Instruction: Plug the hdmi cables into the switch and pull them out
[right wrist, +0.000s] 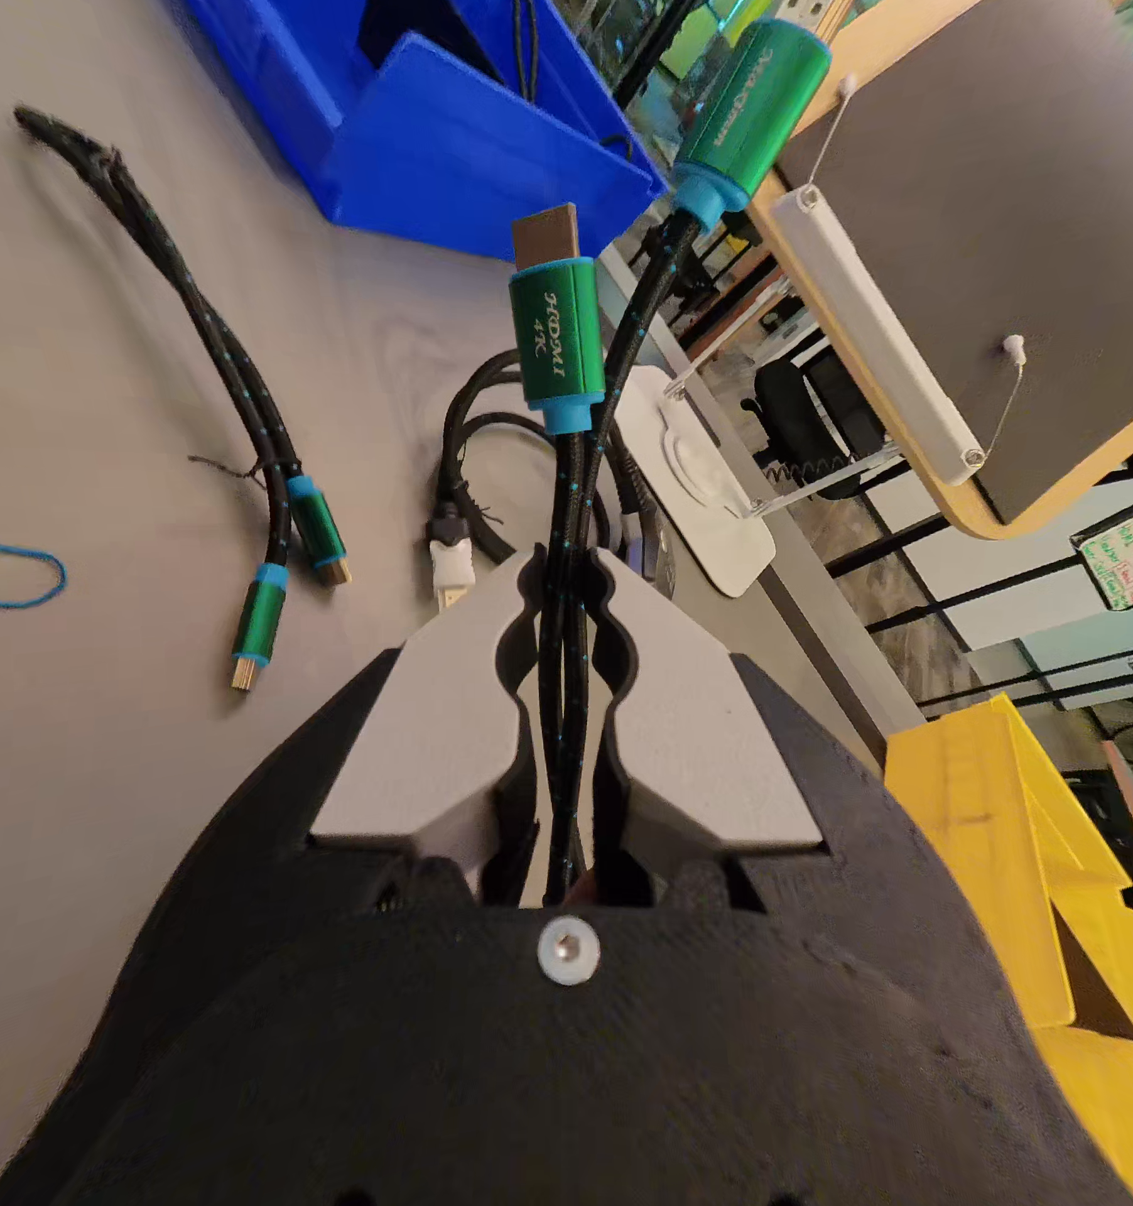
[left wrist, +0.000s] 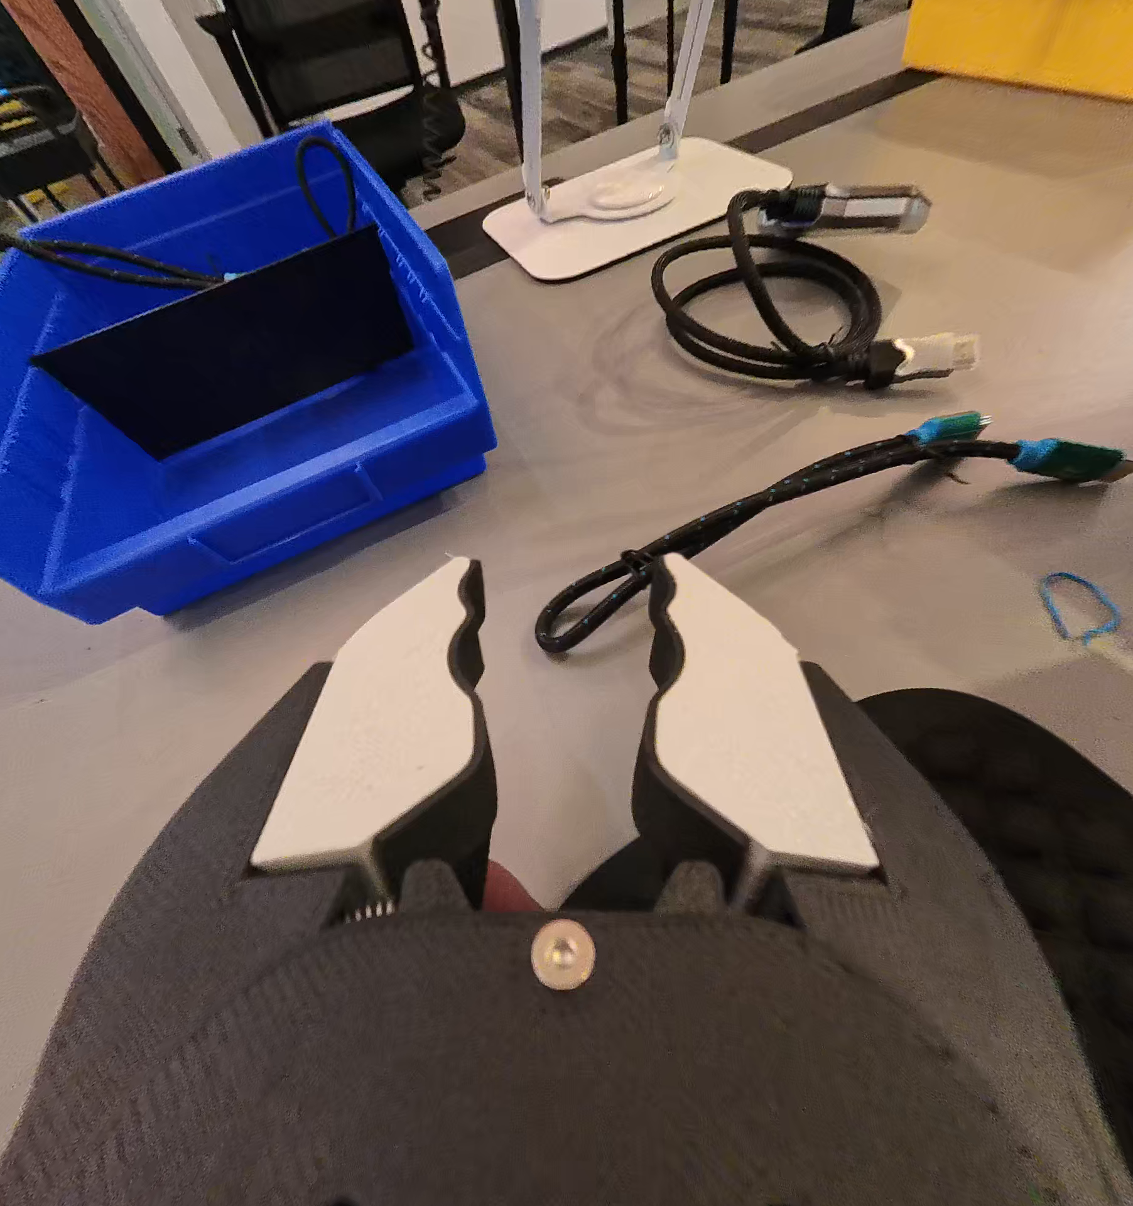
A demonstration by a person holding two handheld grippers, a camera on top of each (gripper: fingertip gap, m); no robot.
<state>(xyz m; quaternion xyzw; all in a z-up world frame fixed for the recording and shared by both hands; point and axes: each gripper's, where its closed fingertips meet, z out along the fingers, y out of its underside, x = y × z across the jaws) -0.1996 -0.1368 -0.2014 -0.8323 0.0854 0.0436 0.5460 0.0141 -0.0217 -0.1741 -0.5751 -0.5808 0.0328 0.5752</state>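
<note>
My right gripper [right wrist: 567,562] is shut on a doubled black braided HDMI cable [right wrist: 564,652] and holds it above the table. Its two green plugs stick out past the fingers, one near [right wrist: 554,339] and one farther up [right wrist: 746,111]. A second braided cable with green plugs [left wrist: 1066,457] lies on the table; it also shows in the right wrist view [right wrist: 257,613]. My left gripper [left wrist: 572,568] is open and empty, its right finger [left wrist: 714,652] just over that cable's looped end [left wrist: 583,607]. A grey box, apparently the switch [left wrist: 844,205], lies at the back with a black coiled cable [left wrist: 766,307] at its end.
A blue bin [left wrist: 290,509] with a black divider stands at the left. A white lamp base [left wrist: 635,215] sits behind the cables. A yellow bin [right wrist: 1007,881] stands at the table's far side. A blue rubber band [left wrist: 1073,610] lies on the table. A dark padded surface [left wrist: 1040,848] is at the lower right. The switch [left wrist: 844,205] lies around 15 centimetres away from my right fingertips. Seen from the right wrist view [right wrist: 635,537] as well.
</note>
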